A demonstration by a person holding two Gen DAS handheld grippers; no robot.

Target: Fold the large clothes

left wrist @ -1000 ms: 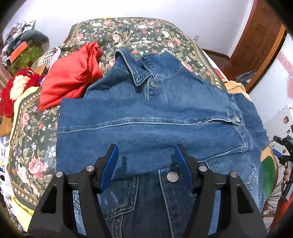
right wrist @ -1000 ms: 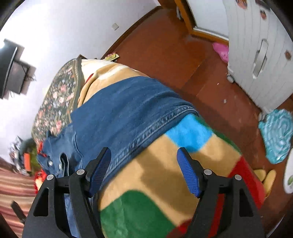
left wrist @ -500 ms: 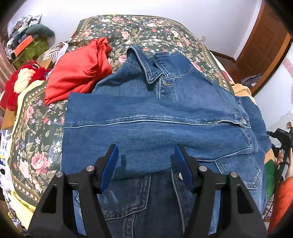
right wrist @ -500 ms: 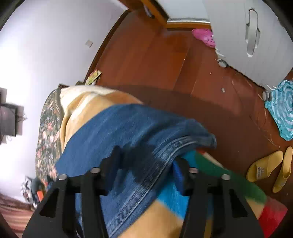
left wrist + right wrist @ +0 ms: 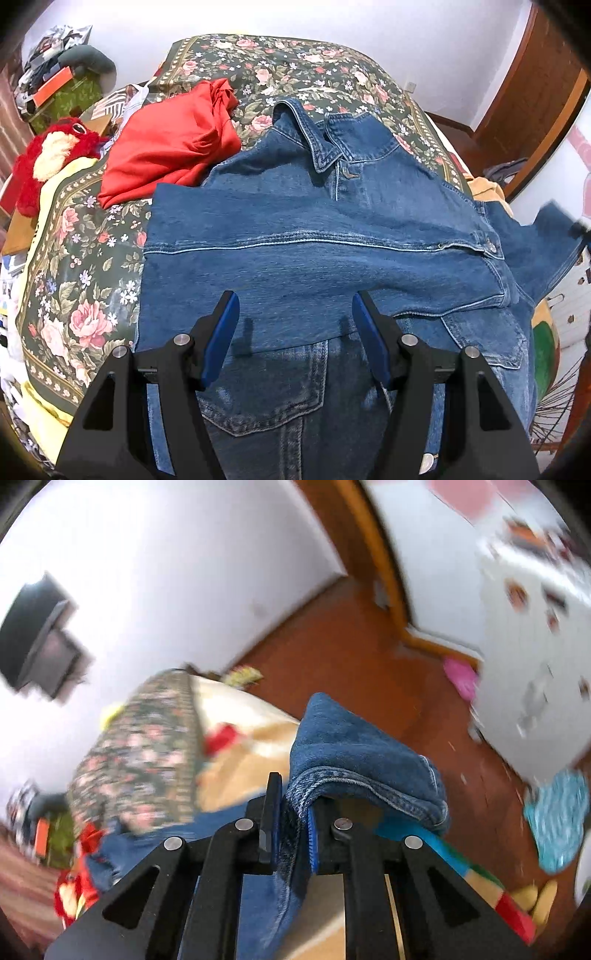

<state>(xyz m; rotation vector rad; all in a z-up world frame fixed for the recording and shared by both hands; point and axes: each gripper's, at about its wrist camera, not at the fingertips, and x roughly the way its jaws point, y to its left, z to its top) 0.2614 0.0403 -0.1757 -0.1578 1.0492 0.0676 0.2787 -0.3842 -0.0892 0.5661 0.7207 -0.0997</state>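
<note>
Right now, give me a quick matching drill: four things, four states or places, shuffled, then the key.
1. left hand-held gripper
2. right hand-held gripper
3. red garment
4. denim jacket's collar

A. crumpled on the floral bedspread, beside the jacket
B. open above the jacket
C. toward the far end of the bed
D. shut on a denim sleeve

Pairs: 1-B, 2-D, 3-A, 4-C

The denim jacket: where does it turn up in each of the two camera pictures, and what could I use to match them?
Left wrist view: the denim jacket fills the middle, spread collar-up on the bed, one sleeve lifted at the right edge.
Right wrist view: only its sleeve cuff shows, centre, pinched in the right gripper.
Shared landmark: the floral bedspread, at the top in the left view, at middle left in the right view.
</note>
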